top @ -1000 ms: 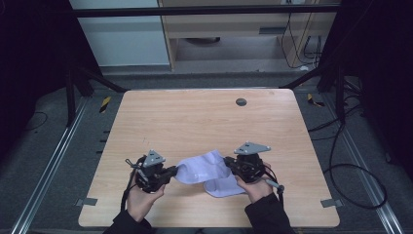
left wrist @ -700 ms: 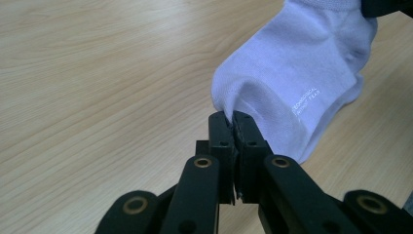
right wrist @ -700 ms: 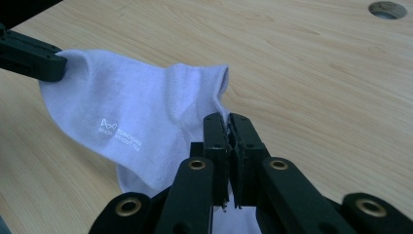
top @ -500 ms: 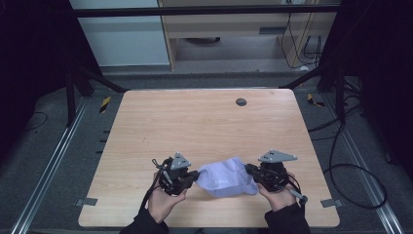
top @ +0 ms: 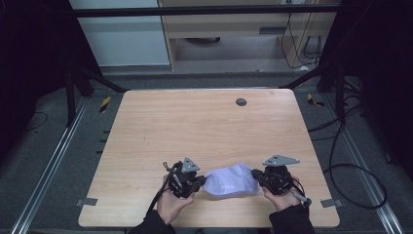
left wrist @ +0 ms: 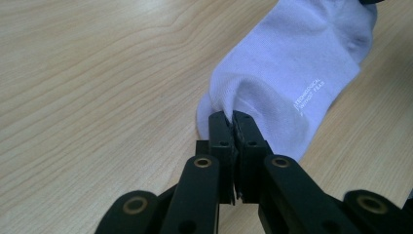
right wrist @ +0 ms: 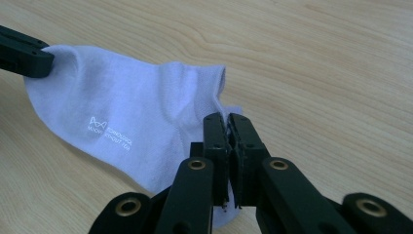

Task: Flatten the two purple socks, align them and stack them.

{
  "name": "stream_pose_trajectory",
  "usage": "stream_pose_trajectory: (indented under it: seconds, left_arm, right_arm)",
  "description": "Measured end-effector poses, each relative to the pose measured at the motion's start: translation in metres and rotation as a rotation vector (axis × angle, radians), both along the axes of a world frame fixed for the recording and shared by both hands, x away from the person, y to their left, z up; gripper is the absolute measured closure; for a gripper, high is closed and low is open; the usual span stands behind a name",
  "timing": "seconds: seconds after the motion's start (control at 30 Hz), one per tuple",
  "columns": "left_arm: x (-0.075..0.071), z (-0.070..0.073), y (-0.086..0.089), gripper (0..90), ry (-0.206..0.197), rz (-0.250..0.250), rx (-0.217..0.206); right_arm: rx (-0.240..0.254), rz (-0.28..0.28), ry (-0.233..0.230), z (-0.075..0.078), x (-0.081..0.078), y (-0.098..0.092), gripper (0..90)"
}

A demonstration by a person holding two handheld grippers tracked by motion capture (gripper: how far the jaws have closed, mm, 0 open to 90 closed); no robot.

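I have both hands low over the near edge of the wooden counter (top: 204, 126), forearms coming in from the bottom of the high view, the two tools facing each other with a pale lavender sock (top: 229, 181) stretched between them. My left tool (top: 198, 181) points right, its jaws pressed together on one end of the sock, a fold of fabric pinched between the tips. My right tool (top: 256, 176) points left, likewise clamped on the opposite end, near the cuff opening. The sock lies on the counter, touching the wood along its lower side, with small white printed lettering on its face. Each tool carries a grey three-cornered plate on top, and a small dark round spot (top: 240, 102) sits far up the counter.
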State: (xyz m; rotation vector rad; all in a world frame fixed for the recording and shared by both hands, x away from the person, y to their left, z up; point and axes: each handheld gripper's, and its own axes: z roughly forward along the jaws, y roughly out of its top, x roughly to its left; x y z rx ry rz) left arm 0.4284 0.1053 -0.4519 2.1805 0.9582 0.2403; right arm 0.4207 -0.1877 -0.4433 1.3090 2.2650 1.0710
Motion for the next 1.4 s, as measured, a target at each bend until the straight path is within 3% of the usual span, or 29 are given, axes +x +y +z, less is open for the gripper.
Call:
stream_pose_trajectory:
  seconds: [0.83, 1.0, 1.13, 1.27, 1.4]
  left_arm:
    - [0.008, -0.024, -0.011, 86.8, 0.018, -0.013, 0.049]
    - [0.009, -0.027, -0.011, 82.6, 0.015, -0.012, 0.064]
    - [0.009, -0.02, -0.008, 75.1, -0.013, -0.001, 0.044]
    - [0.008, -0.009, -0.008, 67.9, -0.048, -0.003, 0.025]
    - [0.006, -0.007, -0.018, 70.3, -0.067, -0.027, 0.012]
  right_arm:
    - [-0.039, -0.018, 0.058, -0.024, 0.012, -0.007, 86.7]
    - [-0.061, -0.022, 0.065, -0.029, 0.013, -0.006, 82.7]
    - [-0.067, -0.031, 0.029, -0.027, 0.012, -0.009, 76.5]
    - [-0.036, -0.026, -0.024, -0.021, 0.009, -0.009, 76.3]
    - [-0.007, 0.016, -0.046, -0.019, 0.009, -0.001, 79.7]
